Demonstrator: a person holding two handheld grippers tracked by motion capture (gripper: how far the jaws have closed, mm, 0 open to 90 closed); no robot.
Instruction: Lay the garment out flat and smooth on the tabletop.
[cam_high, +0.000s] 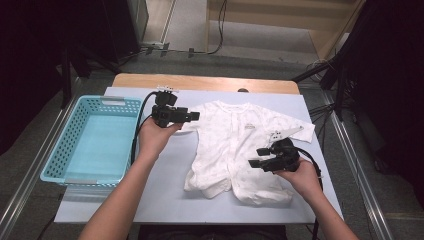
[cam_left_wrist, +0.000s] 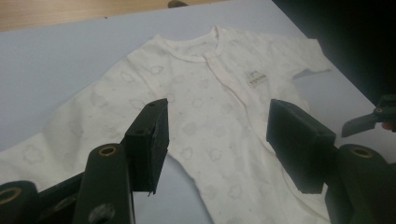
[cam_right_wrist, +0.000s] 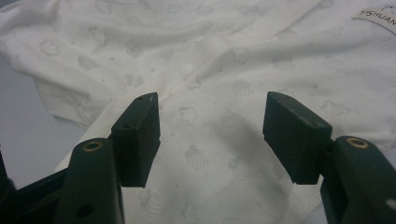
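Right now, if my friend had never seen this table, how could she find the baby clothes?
Look at the pale blue sheet covering the table. A turquoise basket sits on its left side; right of it lies a white baby romper, spread flat with short sleeves. It is the only cloth thing there, faintly printed with little clouds.

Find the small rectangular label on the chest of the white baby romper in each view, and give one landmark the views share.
High view: the label sits right of centre, on the romper chest.
Left gripper view: the label is upper right of centre, beside the front placket.
Right gripper view: the label is at the top right corner, cut by the edge.
Shared landmark: the front placket beside it.
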